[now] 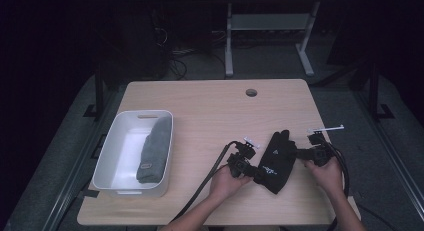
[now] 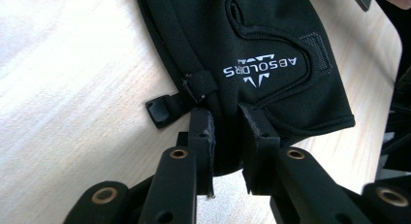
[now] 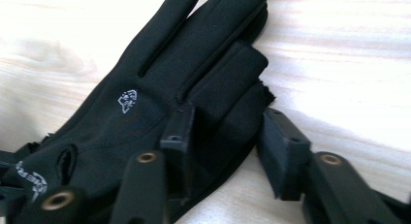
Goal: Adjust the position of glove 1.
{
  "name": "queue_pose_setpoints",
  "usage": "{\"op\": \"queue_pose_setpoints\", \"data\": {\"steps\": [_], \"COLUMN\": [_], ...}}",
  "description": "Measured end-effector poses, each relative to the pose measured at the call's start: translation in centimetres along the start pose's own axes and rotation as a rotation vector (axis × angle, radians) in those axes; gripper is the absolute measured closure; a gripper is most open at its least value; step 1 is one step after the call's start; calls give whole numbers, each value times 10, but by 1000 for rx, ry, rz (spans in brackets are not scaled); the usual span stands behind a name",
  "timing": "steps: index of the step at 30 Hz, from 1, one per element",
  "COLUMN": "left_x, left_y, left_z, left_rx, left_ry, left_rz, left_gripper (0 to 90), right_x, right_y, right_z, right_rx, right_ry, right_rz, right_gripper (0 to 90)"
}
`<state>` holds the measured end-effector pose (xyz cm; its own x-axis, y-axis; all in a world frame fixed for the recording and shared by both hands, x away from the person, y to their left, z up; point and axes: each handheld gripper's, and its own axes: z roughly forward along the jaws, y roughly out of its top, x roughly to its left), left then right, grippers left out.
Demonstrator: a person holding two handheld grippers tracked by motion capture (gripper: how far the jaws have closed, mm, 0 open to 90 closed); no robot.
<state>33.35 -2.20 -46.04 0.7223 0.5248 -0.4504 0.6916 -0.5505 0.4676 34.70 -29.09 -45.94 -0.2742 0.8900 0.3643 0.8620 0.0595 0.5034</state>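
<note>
A black glove [image 1: 277,161] lies flat on the wooden table, right of centre, fingers pointing away from the person. My left gripper [image 1: 257,173] is at its cuff end. In the left gripper view the jaws [image 2: 228,120] are closed in on the cuff edge of the glove [image 2: 261,49], just beside a small strap clip [image 2: 160,111]. My right gripper [image 1: 300,153] comes in from the glove's right side. In the right gripper view it [image 3: 225,117] stands open, one jaw over the glove [image 3: 160,98] and the other over bare wood, with the glove's outer edge between them.
A white bin [image 1: 112,141] stands at the table's left with a grey glove [image 1: 152,151] lying inside. A round cable hole [image 1: 251,92] sits near the far edge. The table's right edge is close to the right hand.
</note>
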Motion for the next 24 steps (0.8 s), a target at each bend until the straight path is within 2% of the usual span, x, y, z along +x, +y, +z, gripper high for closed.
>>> {"op": "queue_pose_setpoints", "data": {"steps": [3,6,10,16,24], "left_x": [2,3,3,4,8], "left_y": [0,0,-1,-5,-8], "left_z": [0,0,-4,-9,-21], "left_rx": [-2,0,4,-14,-30], "left_ry": [-13,-24,-31,-34,-13], "left_rz": [-13,-13,-7,-9,-8], "left_gripper": [801,810,813,814,814], "right_x": [0,0,-2,3,12], "right_y": [0,-1,-1,0,7], "right_z": [0,-1,-2,-8,-10], "right_rx": [1,-4,-4,-8,-11], "right_ry": [24,36,60,78,100], "right_rz": [9,13,20,21,16], "right_gripper": [708,742,755,760,761]}}
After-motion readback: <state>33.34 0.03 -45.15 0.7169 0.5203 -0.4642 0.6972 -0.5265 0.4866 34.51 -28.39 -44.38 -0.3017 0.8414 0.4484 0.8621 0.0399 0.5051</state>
